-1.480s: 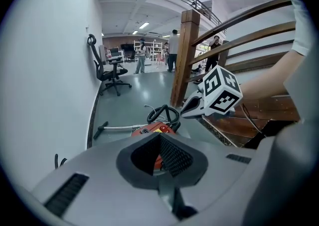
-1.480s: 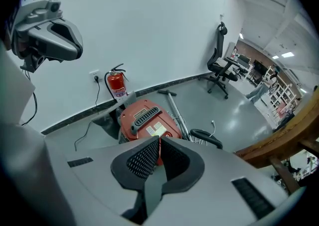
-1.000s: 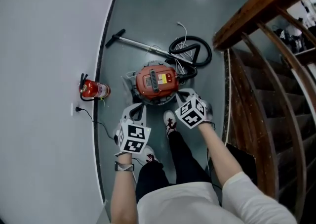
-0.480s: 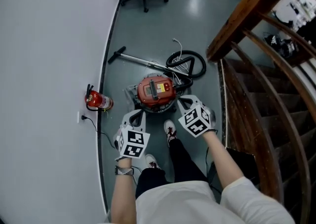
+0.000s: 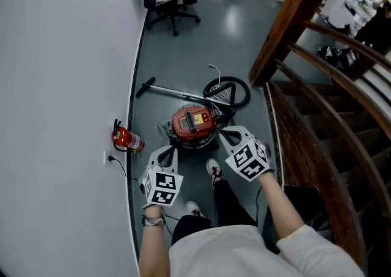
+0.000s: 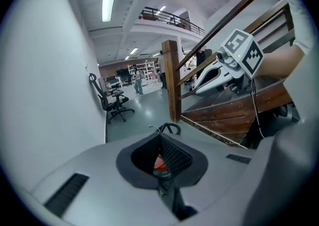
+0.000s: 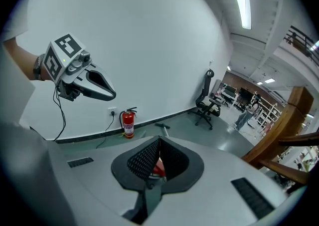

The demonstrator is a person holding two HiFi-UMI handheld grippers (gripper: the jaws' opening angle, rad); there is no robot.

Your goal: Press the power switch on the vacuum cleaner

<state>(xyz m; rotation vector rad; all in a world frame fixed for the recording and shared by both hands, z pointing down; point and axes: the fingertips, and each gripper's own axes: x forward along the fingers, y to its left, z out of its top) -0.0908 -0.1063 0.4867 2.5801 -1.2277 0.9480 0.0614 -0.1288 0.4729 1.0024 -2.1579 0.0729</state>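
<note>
Left hand-held gripper (image 5: 168,150) and right hand-held gripper (image 5: 228,134), jaws together and empty, above the floor-standing vacuum cleaner (image 5: 193,124) (red). Press its switch, probably on top, squarely with one closed tip.

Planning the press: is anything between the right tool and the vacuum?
Nothing visible does. The right tool hangs by the vacuum's near right edge with a clear gap between them. The hose lies on the far side.
</note>
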